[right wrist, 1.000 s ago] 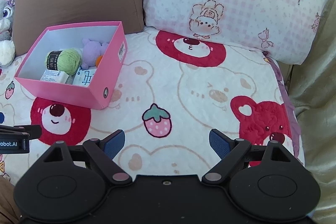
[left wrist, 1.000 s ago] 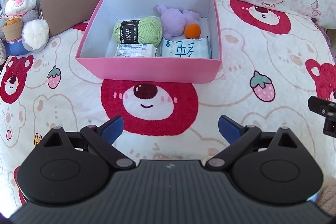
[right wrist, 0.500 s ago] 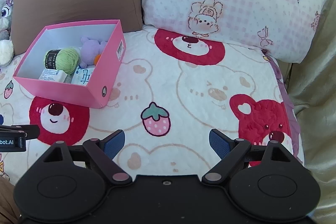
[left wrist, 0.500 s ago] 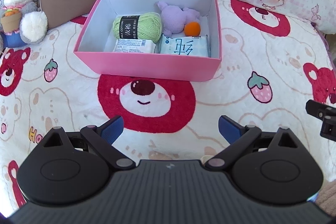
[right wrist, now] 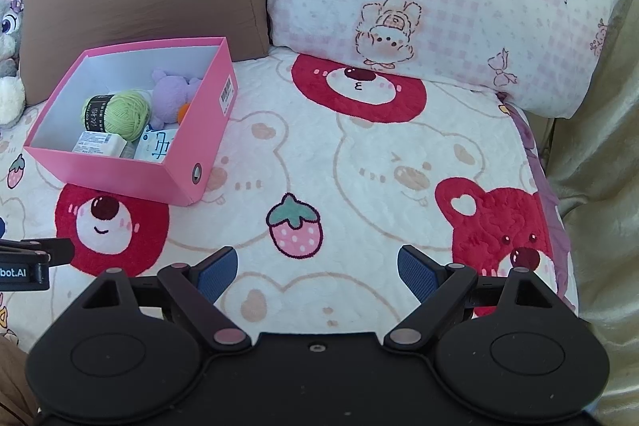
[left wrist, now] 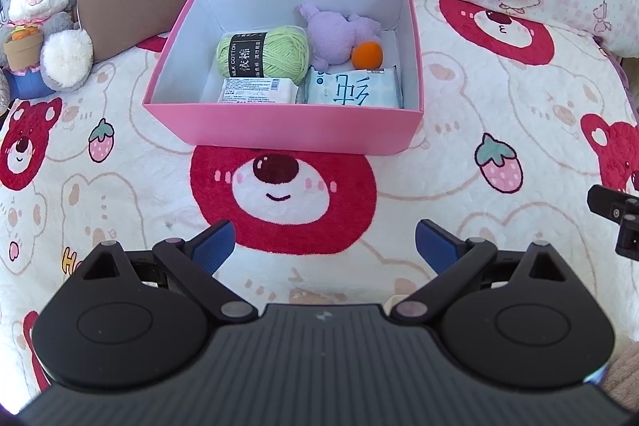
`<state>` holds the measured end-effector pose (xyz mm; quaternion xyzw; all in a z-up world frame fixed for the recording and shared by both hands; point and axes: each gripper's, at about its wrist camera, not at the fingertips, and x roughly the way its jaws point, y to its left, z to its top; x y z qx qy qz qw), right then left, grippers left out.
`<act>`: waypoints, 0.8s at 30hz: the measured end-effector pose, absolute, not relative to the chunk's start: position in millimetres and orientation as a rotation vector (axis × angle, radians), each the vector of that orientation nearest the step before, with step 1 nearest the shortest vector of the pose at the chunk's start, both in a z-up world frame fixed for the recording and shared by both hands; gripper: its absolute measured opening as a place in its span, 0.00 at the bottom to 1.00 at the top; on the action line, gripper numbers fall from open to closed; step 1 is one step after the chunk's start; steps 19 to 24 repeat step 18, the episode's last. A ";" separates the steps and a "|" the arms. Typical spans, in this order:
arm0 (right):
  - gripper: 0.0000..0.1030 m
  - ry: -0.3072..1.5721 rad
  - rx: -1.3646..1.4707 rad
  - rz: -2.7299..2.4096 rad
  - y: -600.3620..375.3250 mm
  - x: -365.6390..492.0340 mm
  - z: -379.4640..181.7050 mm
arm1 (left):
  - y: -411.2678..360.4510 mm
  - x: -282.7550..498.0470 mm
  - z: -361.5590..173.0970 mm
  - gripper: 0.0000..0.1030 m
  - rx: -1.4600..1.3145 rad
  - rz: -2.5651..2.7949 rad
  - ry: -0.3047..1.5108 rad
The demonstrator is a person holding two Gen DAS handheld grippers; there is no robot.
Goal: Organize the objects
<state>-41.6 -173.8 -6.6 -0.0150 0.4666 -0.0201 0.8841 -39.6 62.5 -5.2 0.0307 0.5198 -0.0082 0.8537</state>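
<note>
Both views are evenly and brightly lit by soft daylight, and the white inside walls of the pink box (left wrist: pixel 279 130) are rendered pale and slightly washed out, with only a faint shadow cast along its base onto the bear-print blanket (left wrist: pixel 459 106). Sharp focus is kept around the box, where the print on the yarn label can be read. Strong fisheye bending is seen far from the box, toward the dark-vignetted corners.

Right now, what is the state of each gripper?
Left gripper: jaws open, holding nothing.
Right gripper: jaws open, holding nothing.
</note>
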 end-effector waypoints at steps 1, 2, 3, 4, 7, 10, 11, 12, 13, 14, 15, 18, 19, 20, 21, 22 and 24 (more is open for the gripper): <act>0.87 0.971 -0.032 -0.042 -174.1 -41.8 -6.4 | 62.4 -39.5 -5.5 0.95 0.065 -0.018 1.094; 0.87 0.972 -0.032 -0.042 -174.2 -41.9 -6.2 | 62.4 -39.6 -5.5 0.95 0.064 -0.019 1.095; 0.87 0.971 -0.032 -0.042 -174.2 -41.8 -6.2 | 62.3 -39.4 -5.7 0.95 0.063 -0.021 1.095; 0.87 0.971 -0.031 -0.042 -174.5 -42.1 -6.0 | 62.3 -39.3 -5.7 0.95 0.064 -0.024 1.095; 0.87 0.972 -0.031 -0.043 -174.3 -41.7 -6.0 | 61.4 -39.2 -6.6 0.95 0.066 -0.024 1.097; 0.87 0.973 -0.031 -0.043 -174.3 -41.9 -5.7 | 61.2 -39.3 -7.3 0.95 0.068 -0.022 1.100; 0.87 0.972 -0.031 -0.043 -174.2 -41.7 -5.8 | 61.7 -39.1 -7.5 0.95 0.068 -0.021 1.101; 0.87 0.973 -0.032 -0.043 -174.2 -41.7 -5.8 | 62.2 -39.1 -7.6 0.95 0.067 -0.020 1.102; 0.87 0.973 -0.031 -0.044 -174.1 -41.8 -5.8 | 62.4 -39.1 -7.9 0.95 0.066 -0.019 1.103; 0.87 0.973 -0.031 -0.044 -174.3 -42.0 -5.9 | 63.2 -39.0 -8.1 0.95 0.065 -0.020 1.104; 0.87 0.974 -0.031 -0.044 -174.5 -42.4 -5.8 | 63.2 -39.0 -8.2 0.95 0.065 -0.019 1.105; 0.87 0.974 -0.032 -0.044 -174.6 -42.3 -5.8 | 63.5 -38.9 -8.9 0.95 0.063 -0.021 1.109; 0.87 0.974 -0.032 -0.044 -174.6 -42.3 -5.8 | 63.5 -38.9 -8.9 0.95 0.063 -0.021 1.109; 0.87 0.974 -0.032 -0.044 -174.6 -42.3 -5.8 | 63.5 -38.9 -8.9 0.95 0.063 -0.021 1.109; 0.87 0.974 -0.032 -0.044 -174.6 -42.3 -5.8 | 63.5 -38.9 -8.9 0.95 0.063 -0.021 1.109; 0.87 0.974 -0.032 -0.044 -174.6 -42.3 -5.8 | 63.5 -38.9 -8.9 0.95 0.063 -0.021 1.109; 0.87 0.974 -0.032 -0.044 -174.6 -42.3 -5.8 | 63.5 -38.9 -8.9 0.95 0.063 -0.021 1.109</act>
